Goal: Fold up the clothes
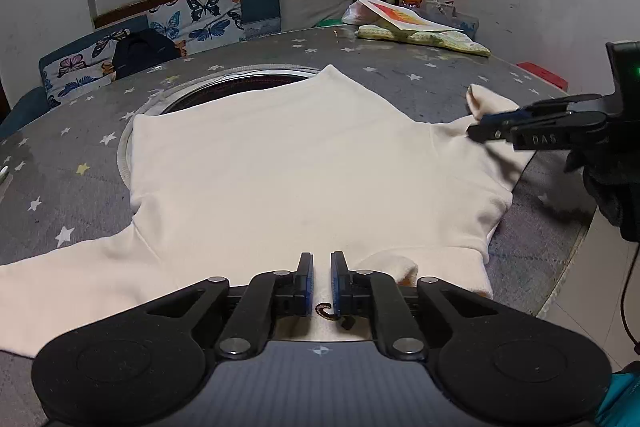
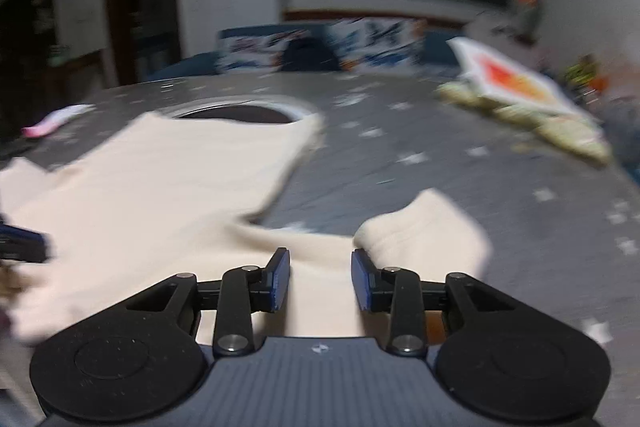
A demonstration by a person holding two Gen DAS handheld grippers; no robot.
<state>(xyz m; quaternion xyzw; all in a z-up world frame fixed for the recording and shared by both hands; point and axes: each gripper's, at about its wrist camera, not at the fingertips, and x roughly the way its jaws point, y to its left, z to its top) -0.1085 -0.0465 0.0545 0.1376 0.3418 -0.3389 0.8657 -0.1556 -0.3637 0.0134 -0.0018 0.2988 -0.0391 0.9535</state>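
- The cream sweatshirt [image 1: 280, 163] lies spread flat across your star-patterned counter [image 1: 440, 83], its hem partly covering the round opening [image 1: 224, 89] in the counter's middle.
- Your left tongs [image 1: 322, 283] sit low over the garment's near edge, by the neckline. The jaws stand a narrow slit apart with cream fabric showing in the gap; whether they actually pinch it, I cannot tell.
- Your right tongs [image 2: 320, 281] are clearly spread, nothing held, with the sleeve [image 2: 420, 227] lying between and just beyond the pads. That view is blurred, so fine contact is hard to judge.
- From the left wrist view, the right tongs reach onto that same sleeve, whose cuff curls up off the counter.
- Judged from this, the fold has barely begun: the body is laid out flat, both sleeves are still out to the sides, and no fold has been made.
- Left to do: bring each sleeve in across the body, then fold the body.
- Other clutter, a folded cloth [image 1: 424, 39] and a paper sheet [image 1: 404, 13], sits well apart at the far edge.
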